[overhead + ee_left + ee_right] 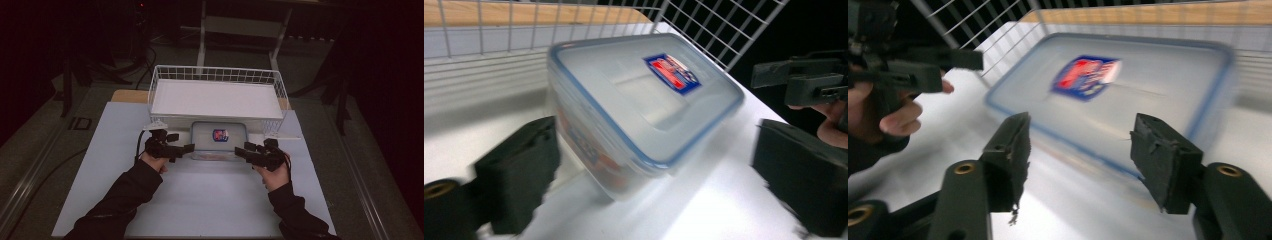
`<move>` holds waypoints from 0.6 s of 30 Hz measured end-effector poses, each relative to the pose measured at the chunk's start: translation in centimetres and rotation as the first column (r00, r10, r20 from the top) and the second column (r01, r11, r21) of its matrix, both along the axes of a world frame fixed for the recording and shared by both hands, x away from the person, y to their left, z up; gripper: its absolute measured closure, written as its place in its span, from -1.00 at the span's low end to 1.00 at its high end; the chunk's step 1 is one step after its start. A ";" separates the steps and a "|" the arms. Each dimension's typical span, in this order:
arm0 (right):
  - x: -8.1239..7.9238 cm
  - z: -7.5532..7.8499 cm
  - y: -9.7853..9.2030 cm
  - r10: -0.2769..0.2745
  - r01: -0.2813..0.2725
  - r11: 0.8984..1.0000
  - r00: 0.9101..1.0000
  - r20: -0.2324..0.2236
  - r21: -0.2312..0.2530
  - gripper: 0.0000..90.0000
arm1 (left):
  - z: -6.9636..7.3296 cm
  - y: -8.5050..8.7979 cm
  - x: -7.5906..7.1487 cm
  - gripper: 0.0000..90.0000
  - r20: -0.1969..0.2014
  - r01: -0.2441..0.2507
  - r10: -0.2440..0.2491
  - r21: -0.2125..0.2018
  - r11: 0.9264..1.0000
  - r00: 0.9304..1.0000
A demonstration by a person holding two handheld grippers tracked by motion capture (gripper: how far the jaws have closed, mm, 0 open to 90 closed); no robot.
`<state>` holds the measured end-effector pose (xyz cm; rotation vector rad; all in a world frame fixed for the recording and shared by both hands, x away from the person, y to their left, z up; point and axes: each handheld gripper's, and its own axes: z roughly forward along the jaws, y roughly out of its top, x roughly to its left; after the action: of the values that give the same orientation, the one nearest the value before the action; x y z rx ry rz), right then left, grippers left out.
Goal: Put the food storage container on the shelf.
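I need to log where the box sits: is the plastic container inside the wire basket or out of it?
Out. The container rests on the white table, against the basket front.

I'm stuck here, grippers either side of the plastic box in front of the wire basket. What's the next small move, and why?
Probably bring both grippers inward onto the box's short ends. The left gripper and right gripper both stand open beside it, touching nothing, and it sits lidded on the table just before the basket.
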<state>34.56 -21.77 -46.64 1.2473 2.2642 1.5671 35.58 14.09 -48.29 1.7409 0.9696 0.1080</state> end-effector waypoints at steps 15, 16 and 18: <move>-1.1 -2.1 3.8 0.133 -0.136 0.989 0.990 -0.049 -0.064 1.00 | 0.1 0.7 -4.6 -1.00 0.013 0.020 -0.022 0.119 0.993 1.000; -1.0 -2.4 3.9 0.133 -0.137 0.988 0.989 -0.055 -0.070 1.00 | -0.1 0.7 -4.9 -1.00 0.012 0.021 -0.023 0.128 0.992 1.000; -0.8 -2.8 4.2 0.132 -0.137 0.987 0.990 -0.058 -0.087 1.00 | -0.4 0.7 -5.6 -1.00 0.005 0.024 -0.025 0.144 0.989 1.000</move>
<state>33.79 -17.62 -49.41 1.1475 2.4697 1.4708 30.02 14.79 -48.69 1.8830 0.9545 0.1717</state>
